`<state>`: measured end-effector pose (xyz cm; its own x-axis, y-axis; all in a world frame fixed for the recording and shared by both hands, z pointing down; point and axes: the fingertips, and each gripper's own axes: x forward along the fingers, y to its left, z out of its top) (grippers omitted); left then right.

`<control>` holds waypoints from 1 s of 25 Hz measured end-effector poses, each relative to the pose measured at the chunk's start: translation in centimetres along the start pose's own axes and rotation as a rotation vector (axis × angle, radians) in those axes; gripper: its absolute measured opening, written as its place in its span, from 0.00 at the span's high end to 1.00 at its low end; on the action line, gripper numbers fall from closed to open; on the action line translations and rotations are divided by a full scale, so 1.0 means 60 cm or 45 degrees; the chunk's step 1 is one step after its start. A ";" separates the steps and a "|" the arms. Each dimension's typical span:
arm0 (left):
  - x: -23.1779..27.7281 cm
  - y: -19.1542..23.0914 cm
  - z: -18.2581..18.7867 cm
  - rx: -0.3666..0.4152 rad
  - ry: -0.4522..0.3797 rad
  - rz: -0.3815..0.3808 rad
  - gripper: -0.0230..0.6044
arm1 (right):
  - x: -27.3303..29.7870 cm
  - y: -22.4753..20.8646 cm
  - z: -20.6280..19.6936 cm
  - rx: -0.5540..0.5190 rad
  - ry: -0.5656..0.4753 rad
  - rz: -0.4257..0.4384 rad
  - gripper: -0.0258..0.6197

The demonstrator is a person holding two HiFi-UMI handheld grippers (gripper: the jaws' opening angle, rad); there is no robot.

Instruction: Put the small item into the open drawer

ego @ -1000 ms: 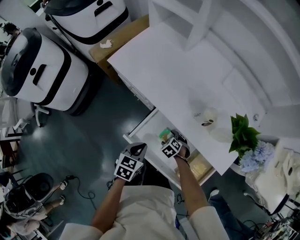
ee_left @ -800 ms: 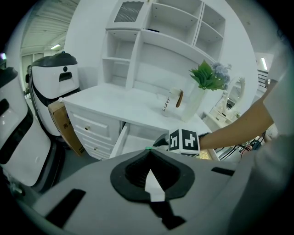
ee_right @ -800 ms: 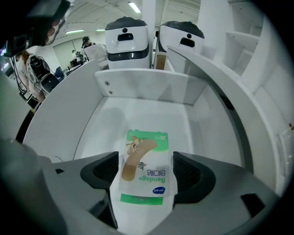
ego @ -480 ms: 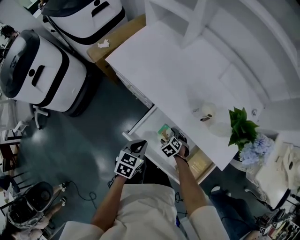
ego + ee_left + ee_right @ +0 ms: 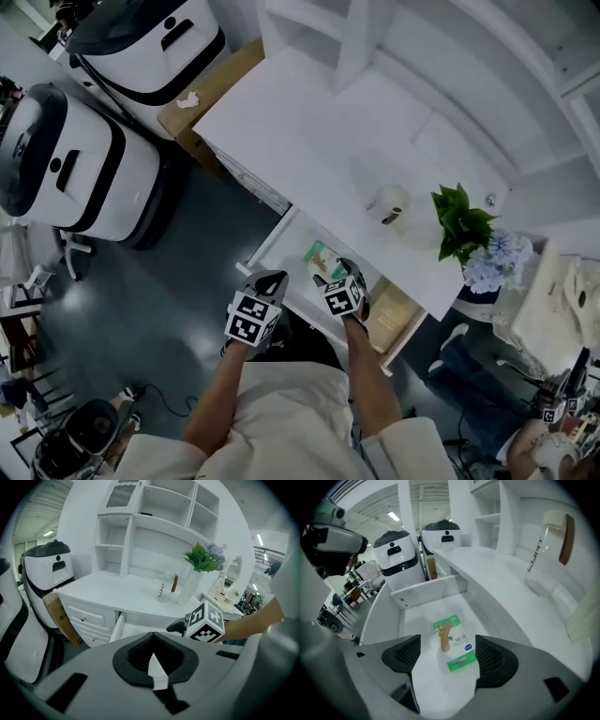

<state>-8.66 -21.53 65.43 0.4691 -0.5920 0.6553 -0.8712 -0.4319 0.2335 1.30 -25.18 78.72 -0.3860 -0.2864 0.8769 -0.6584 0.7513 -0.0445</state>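
The small item [image 5: 444, 638], tan and slender, lies on a green packet [image 5: 465, 652] inside the open drawer [image 5: 431, 590], just below the white tabletop [image 5: 309, 122]. The right gripper [image 5: 445, 656] hovers directly above it, jaws spread wide and empty. The left gripper [image 5: 152, 660] hangs nearer the person, jaws pressed together on nothing. The placement looks done; only pulling the right gripper clear appears to be left.
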 end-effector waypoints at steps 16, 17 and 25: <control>0.006 -0.051 0.017 0.138 -0.019 -0.065 0.94 | -0.177 0.004 -0.020 0.545 -0.311 -0.086 0.37; 0.006 -0.055 0.014 0.146 -0.017 -0.071 0.94 | -0.190 0.007 -0.019 0.575 -0.340 -0.076 0.37; 0.009 -0.073 -0.003 0.184 -0.005 -0.111 0.94 | -0.256 0.053 0.006 0.625 -0.539 0.051 0.38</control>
<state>-4.63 -19.84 64.88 0.5425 -0.5506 0.6344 -0.7974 -0.5750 0.1829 4.90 -18.60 64.96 -0.5718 -0.5484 0.6102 -0.8182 0.4360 -0.3749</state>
